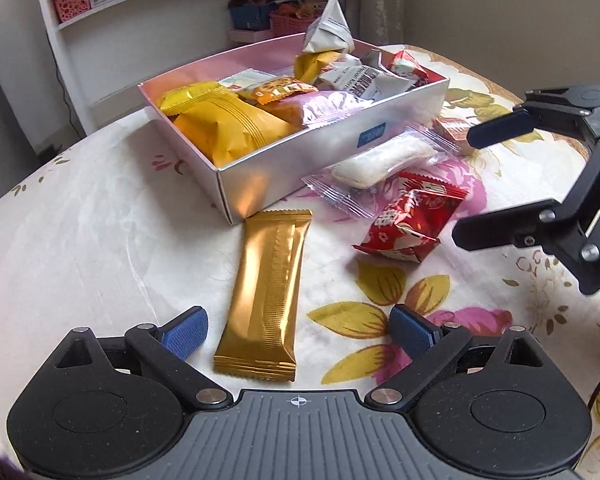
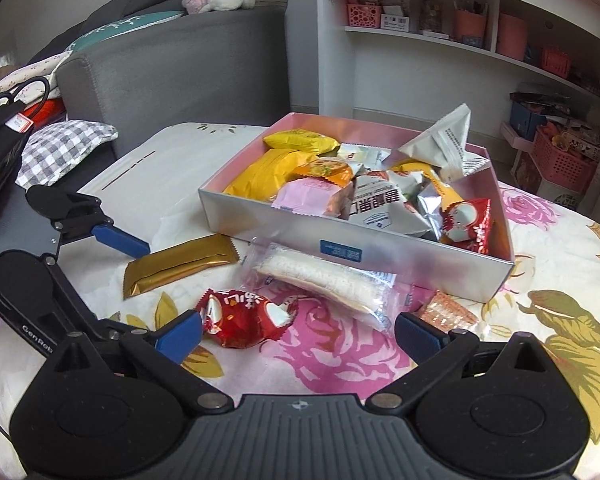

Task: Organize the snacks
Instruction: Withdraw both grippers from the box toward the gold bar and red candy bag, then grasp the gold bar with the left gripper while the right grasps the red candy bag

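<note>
While the left gripper (image 1: 298,334) stands wide and empty in the left wrist view, a gold bar wrapper (image 1: 266,296) lies flat on the flowered tablecloth (image 1: 100,220) between its blue fingertips (image 1: 184,332), its near end level with them and its far end reaching toward the silver box (image 1: 320,152) of snacks straight ahead. Ahead and to the right lie a red packet (image 1: 410,218) and, beyond it, a clear-wrapped white bar (image 1: 376,166) against the box wall. Further right, the right gripper (image 1: 466,186) hangs with its fingers well apart, gripping nothing.

From the right wrist view, the right gripper (image 2: 298,338) is likewise spread wide and empty. The red packet (image 2: 244,318) lies just ahead of its left fingertip (image 2: 180,338), the white bar (image 2: 324,280) ahead of centre, and a small orange packet (image 2: 446,314) beside its right fingertip. The gold wrapper (image 2: 180,266) sits far left between the left gripper's (image 2: 148,288) fingers.
</note>
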`<state>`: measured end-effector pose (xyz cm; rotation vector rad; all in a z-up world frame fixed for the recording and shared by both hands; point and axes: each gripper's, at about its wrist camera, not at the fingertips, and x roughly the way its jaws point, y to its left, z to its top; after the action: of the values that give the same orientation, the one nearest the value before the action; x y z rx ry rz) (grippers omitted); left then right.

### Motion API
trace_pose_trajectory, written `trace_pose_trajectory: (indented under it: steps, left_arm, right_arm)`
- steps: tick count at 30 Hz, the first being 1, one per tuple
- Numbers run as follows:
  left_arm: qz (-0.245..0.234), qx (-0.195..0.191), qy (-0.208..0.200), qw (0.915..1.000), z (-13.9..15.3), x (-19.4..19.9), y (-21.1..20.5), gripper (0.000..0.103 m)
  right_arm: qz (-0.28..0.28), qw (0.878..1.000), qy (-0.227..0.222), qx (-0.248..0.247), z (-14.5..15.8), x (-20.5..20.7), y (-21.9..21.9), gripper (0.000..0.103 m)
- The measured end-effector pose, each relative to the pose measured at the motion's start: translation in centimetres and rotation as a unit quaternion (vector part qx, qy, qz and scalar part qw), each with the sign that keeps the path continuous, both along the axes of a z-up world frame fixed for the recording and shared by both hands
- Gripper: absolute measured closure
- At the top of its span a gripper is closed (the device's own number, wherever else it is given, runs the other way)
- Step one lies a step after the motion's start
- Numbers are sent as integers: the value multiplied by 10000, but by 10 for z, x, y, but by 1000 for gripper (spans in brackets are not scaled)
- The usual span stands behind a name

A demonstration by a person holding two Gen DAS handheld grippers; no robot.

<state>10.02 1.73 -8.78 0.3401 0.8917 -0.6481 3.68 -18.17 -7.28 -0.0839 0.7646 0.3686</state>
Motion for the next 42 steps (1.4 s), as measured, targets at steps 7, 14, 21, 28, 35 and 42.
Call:
trace_pose_trajectory:
  steps: [7,14,21,28,35,42]
  left_arm:
    - [338,-67,-141,9993,0,10,1,11]
    - [298,-157,-162,9993,5,8,-4,42]
    - [354,-182,-145,9991,7,7,-5,64]
    - [571,-196,-14,9982,10,8,-2,73]
    - [671,-206,126,9975,14,2,4,73]
    - [891,-387,293,9948,21,-4,20,73]
  right_arm:
    - [126,9998,140,-48,-6,7,16,11]
    - [119,9992,376,-30,-12,18,24,27]
    - [233,9988,384,-194,-15,19,29,45]
    - [289,9987,335,-265,-13,20,30,56]
    - [240,9989,335,-203,-8,17,22,57]
    - [194,9992,336,-75,0,12,18,57]
